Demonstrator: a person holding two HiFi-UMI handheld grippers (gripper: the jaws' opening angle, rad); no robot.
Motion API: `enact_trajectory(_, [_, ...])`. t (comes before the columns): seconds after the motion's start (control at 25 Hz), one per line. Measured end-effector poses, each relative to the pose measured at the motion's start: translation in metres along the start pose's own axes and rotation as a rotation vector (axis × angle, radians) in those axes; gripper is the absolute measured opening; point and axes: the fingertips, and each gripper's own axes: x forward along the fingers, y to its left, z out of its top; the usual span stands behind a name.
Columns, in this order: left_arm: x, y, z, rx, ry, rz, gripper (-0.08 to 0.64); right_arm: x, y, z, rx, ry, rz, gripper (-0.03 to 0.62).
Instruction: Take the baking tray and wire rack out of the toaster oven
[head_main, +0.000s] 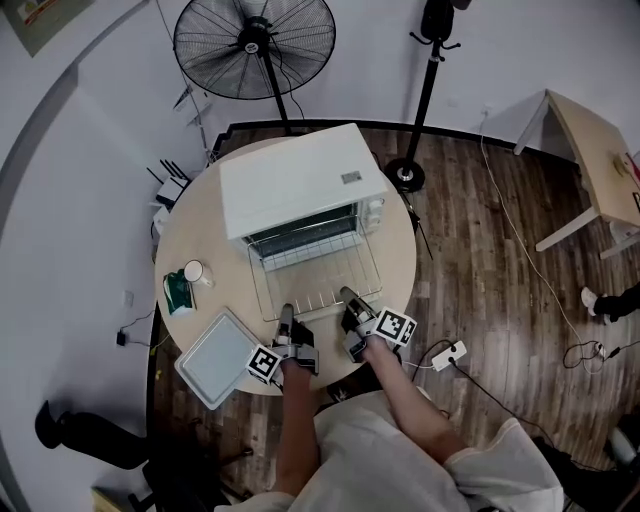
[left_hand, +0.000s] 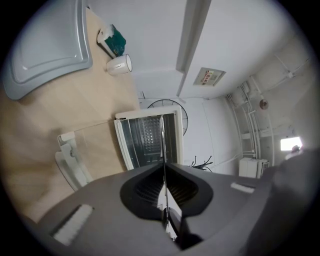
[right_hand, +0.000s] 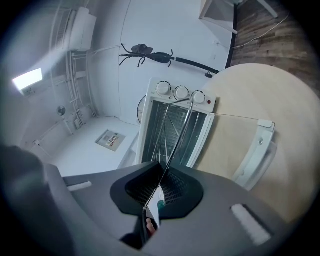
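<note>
The wire rack (head_main: 315, 275) sits in the middle of the head view, drawn most of the way out of the toaster oven (head_main: 300, 175) and held level above the folded-down glass door (right_hand: 232, 140). Its far edge is at the oven's mouth; whether it rests on the guides inside cannot be told. The left tool (head_main: 286, 314) is clamped on the rack's near edge towards its left corner, and the right tool (head_main: 349, 297) is clamped on the same edge towards the right corner. In each gripper view the thin wire runs edge-on between the closed jaws and on towards the open oven.

The baking tray (head_main: 215, 358) lies flat at the lower left of the table (head_main: 395, 250), well apart from the oven and just beside the left tool, so that half of the task looks done. A mug (head_main: 196, 272) stands near the table's left rim, above the tray.

What looks to be left is to bring the rack fully clear of the oven and door and set it down on a bare part of the table
</note>
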Motion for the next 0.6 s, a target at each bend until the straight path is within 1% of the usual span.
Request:
enact_trajectory(0.2, [-0.018, 0.001, -0.009, -0.013, -0.002, -0.01, 0.063, -0.017, -0.002, -0.01, 0.008, 0.003, -0.008, 0.005])
enact_trajectory(0.28, [-0.026, -0.001, -0.01, -0.002, -0.008, -0.012, 0.063, -0.023, -0.002, -0.016, 0.01, 0.011, -0.009, 0.005])
enact_trajectory(0.52, [-0.066, 0.004, 0.004, -0.015, -0.05, 0.006, 0.063, -0.026, 0.005, -0.052, 0.0, 0.059, -0.001, 0.005])
enact_trajectory(0.6, [-0.081, 0.003, 0.01, 0.001, -0.074, 0.008, 0.063, -0.029, 0.009, -0.064, -0.002, 0.08, 0.003, 0.005])
